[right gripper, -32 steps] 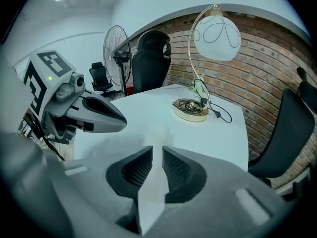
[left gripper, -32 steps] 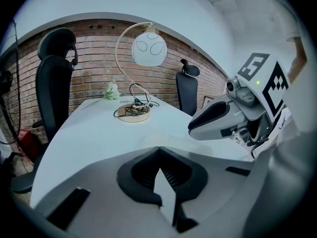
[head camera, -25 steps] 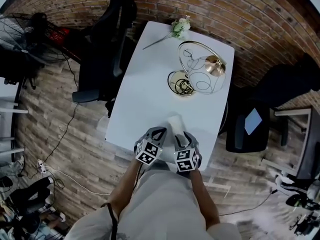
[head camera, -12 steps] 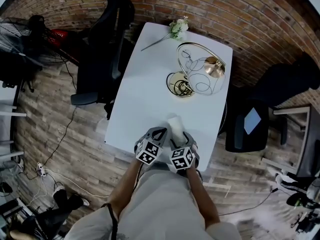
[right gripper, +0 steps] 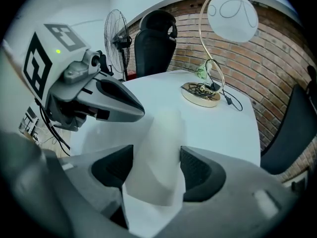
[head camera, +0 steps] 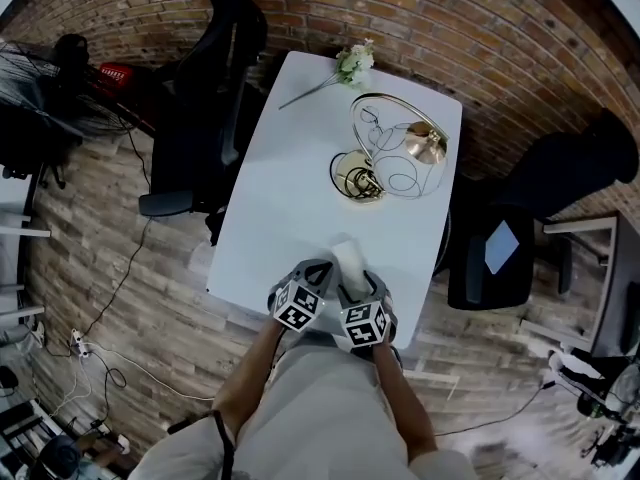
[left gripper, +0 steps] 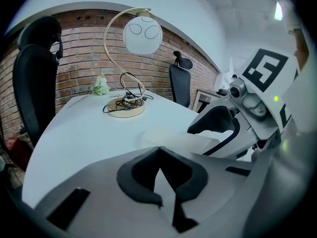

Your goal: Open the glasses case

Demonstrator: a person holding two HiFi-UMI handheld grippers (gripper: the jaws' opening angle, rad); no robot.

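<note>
Glasses case (right gripper: pixel 166 128), white: judged light, stiff, smooth, likely slippery; hold across long sides. Right gripper (right gripper: pixel 156 157) jaws just opened, straddling it. Left gripper (left gripper: pixel 159 151) closed, empty.

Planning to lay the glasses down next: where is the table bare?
The table's left half is bare, from the flower down toward the near edge. A bare strip also runs between the lamp and the case. It is crowded in the far right corner, under the lamp, and at the near edge around the case.
</note>
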